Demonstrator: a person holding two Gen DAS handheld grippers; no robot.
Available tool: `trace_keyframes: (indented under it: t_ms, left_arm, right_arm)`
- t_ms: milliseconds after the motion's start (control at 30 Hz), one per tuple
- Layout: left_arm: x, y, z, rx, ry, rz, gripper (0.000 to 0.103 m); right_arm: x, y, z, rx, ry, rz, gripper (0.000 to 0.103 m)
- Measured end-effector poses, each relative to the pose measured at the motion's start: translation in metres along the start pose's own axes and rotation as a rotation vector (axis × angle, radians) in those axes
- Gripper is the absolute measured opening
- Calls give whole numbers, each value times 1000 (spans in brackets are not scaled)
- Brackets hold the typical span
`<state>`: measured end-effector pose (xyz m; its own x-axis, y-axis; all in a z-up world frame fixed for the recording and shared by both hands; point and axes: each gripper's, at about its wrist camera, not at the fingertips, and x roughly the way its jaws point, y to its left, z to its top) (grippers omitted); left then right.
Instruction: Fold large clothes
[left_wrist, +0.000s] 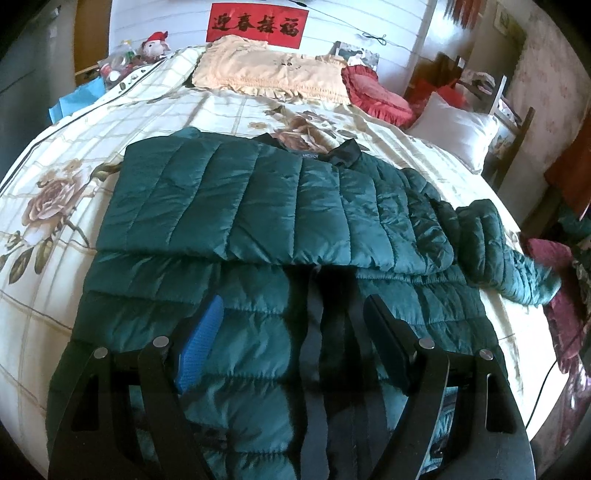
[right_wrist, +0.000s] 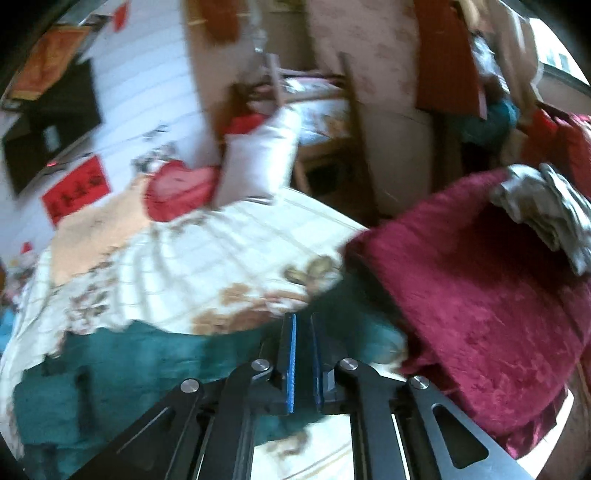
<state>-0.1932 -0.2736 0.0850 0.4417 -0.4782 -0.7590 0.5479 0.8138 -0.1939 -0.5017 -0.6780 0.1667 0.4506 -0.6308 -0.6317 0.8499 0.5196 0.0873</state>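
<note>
Black fingers of the left gripper (left_wrist: 291, 339) stand released and spread wide above the lower part of a dark green quilted puffer jacket (left_wrist: 258, 206), which lies flat on the floral bedspread (left_wrist: 74, 155) with one sleeve folded across its chest and the other trailing off toward the bed's right edge. Across the bed, the right gripper (right_wrist: 303, 362) has its blue-padded fingers clenched together; whether they pinch any jacket fabric cannot be told in the blurred view, a crimson velvet cloth (right_wrist: 480, 295) just beside them.
</note>
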Motion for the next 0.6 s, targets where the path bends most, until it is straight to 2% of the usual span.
trace_keyframes:
  t_ms: [167, 267, 333, 367, 433, 467, 500, 600]
  left_arm:
    - [-4, 7, -2, -22, 2, -7, 79]
    - [-7, 8, -3, -19, -4, -9, 79]
    - [-9, 9, -3, -15, -11, -3, 79]
    - [-9, 10, -3, -18, -11, -4, 79]
    - [-8, 12, -4, -27, -10, -8, 79]
    - [-7, 12, -4, -30, -7, -7, 79]
    - [-5, 12, -4, -31, -2, -7, 79]
    - [0, 9, -6, -22, 12, -3, 79]
  right_arm:
    - [-7, 34, 2, -61, -11, 59, 4]
    - [-4, 25, 3, 0, -16, 67, 4]
    - [8, 12, 1, 48, 33, 59, 6]
    - [13, 7, 0, 65, 52, 50, 11]
    - [28, -13, -9, 118, 113, 37, 30]
    - [33, -22, -14, 146, 130, 37, 51]
    - [37, -30, -17, 169, 137, 35, 65]
    - [50, -59, -31, 247, 161, 7, 66]
